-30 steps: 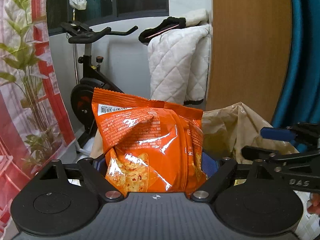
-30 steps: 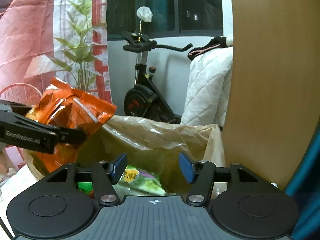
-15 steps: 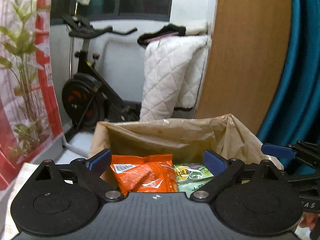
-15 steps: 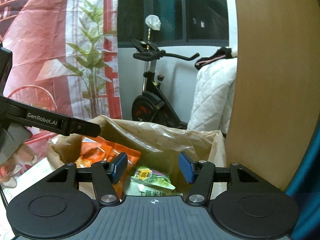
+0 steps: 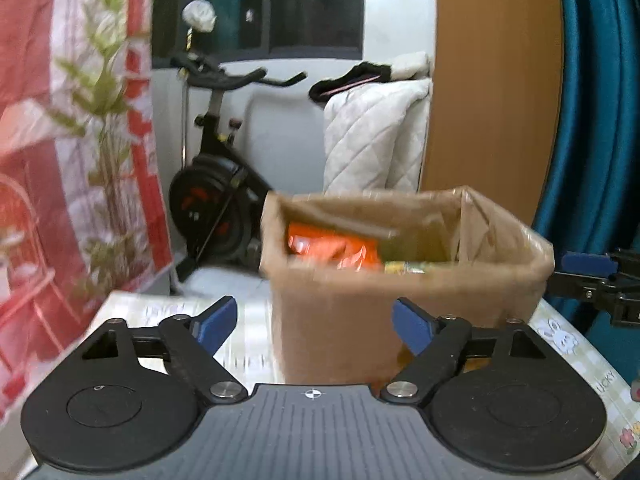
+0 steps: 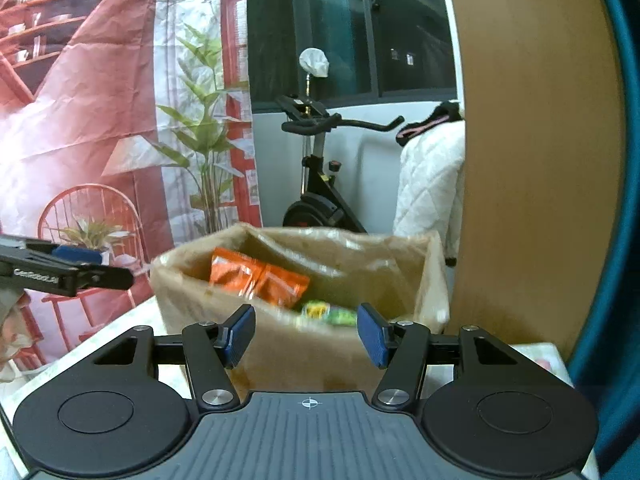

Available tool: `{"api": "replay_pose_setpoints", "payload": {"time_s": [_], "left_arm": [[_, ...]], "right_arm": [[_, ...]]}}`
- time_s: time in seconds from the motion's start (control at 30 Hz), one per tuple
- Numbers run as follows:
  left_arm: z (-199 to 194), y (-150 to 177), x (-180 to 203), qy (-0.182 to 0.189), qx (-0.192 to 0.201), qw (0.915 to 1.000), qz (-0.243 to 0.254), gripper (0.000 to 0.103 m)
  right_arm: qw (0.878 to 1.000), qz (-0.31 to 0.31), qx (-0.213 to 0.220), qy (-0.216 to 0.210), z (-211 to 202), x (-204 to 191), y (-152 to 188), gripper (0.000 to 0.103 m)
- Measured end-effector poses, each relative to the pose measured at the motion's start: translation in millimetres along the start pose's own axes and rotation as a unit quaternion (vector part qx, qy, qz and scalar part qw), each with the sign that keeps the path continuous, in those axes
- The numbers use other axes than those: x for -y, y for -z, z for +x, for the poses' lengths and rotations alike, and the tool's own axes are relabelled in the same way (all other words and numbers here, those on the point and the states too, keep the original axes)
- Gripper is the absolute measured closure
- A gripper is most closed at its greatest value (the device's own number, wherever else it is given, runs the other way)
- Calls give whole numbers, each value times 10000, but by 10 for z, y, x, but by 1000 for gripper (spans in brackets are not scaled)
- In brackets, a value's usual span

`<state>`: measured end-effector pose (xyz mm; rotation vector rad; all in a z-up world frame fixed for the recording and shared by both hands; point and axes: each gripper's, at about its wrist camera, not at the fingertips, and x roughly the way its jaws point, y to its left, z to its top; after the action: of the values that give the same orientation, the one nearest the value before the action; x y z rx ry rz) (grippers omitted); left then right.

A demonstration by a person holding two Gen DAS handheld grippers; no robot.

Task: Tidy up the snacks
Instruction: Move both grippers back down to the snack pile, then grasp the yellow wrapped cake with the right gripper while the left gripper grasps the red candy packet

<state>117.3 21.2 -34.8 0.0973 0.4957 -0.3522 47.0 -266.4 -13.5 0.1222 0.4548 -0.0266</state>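
Two snack packs are sitting inside one brown paper bag (image 5: 400,304) on the table.
The crinkled orange snack pack (image 6: 256,280) is lying beside a green snack pack (image 6: 328,312). Left gripper (image 5: 314,324), just narrowing, and right gripper (image 6: 306,334) are gaping, empty. Only the right view is showing a hand (image 6: 10,320).

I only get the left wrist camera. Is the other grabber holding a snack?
Observer: No. The right gripper is open, with nothing between its pads.
Operator: What's that curvy red thing on the big red picture?
Observer: It's a printed red chair on the backdrop, with a small potted plant drawn on its seat.
Operator: Is anything drawn above it?
Observer: Yes, printed shelves with dishes, near the top left corner.
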Motion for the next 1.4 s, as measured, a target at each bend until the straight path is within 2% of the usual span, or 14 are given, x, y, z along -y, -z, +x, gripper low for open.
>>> {"api": "replay_pose_setpoints", "payload": {"time_s": [0.13,0.43,0.57,0.7,0.93,1.2,1.4], "left_arm": [[-90,293,-87,-52,-96,9997,-204,25],[-30,827,-81,120,-545,9969,-559,39],[25,923,-89,151,-697,9953,-651,43],[45,993,-67,130,-765,9952,-590,43],[25,1091,-49,116,-861,9948,-535,43],[63,1138,-52,79,-970,9937,-548,44],[91,1178,-47,81,-1030,9933,-520,45]], "right_arm": [[9993,89,-363,6,-46,25,396,51],[9909,389,-1227,396,-284,315,1210,72],[9844,527,-1604,486,-375,341,1589,72],[9797,453,-1900,450,-346,240,1831,71],[9722,556,-2226,469,-260,192,1974,68],[9702,394,-2340,496,-176,175,1982,64],[9714,184,-2302,545,-149,163,1998,69]]}}
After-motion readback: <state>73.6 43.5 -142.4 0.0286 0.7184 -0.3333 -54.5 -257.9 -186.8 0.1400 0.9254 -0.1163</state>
